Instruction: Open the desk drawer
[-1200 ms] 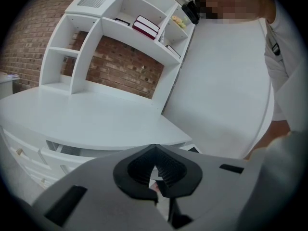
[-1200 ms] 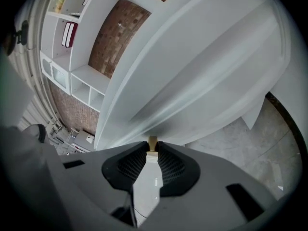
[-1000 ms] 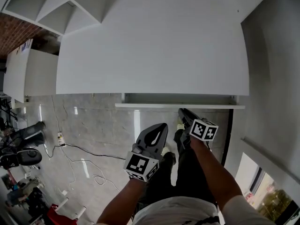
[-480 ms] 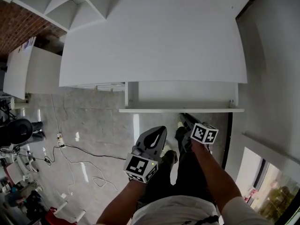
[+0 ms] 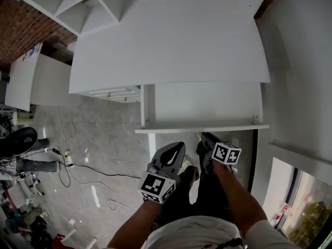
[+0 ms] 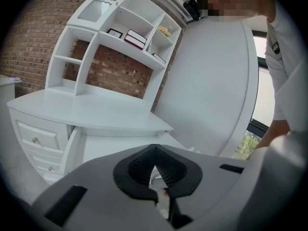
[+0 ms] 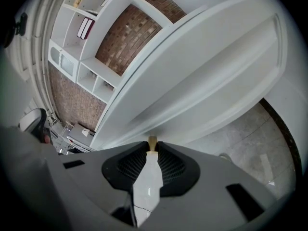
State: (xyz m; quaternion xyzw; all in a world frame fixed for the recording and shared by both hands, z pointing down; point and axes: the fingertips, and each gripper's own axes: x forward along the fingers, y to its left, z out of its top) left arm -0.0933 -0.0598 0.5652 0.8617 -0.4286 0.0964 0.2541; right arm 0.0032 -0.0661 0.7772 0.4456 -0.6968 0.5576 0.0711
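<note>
**A:** Your right gripper [image 7: 152,147] has its fingers drawn in narrow. They are pinched on the small brass knob [image 7: 152,140], which sits right at their tips. The drawer [image 7: 207,76] front runs across just beyond those tips, filling the space ahead of them.

**B:** From your head it reads the same. Your right gripper [image 5: 203,136] reaches up to the drawer [image 5: 202,105], whose front panel lies just ahead of your right fingertips. The drawer stands out from under the desk top [image 5: 171,45], and the box stretches away from your fingers.

**A:** Your left gripper [image 5: 176,147] hangs just beside the right one, on its left. It is short of the front panel and not touching it.

**B:** In its own view your left gripper [image 6: 154,148] has its fingers closed tip to tip, gripping only each other. A sliver of floor shows between the pads lower down.

**A:** Ahead of those left fingertips and a little to their left, you see the open drawer [image 6: 113,148] under the desk top [image 6: 86,110].

**B:** Further left of your fingers are the small side drawers [image 6: 36,141]. Well above and beyond them the shelf unit [image 6: 120,37] stands against the brick wall [image 6: 29,42].
</note>
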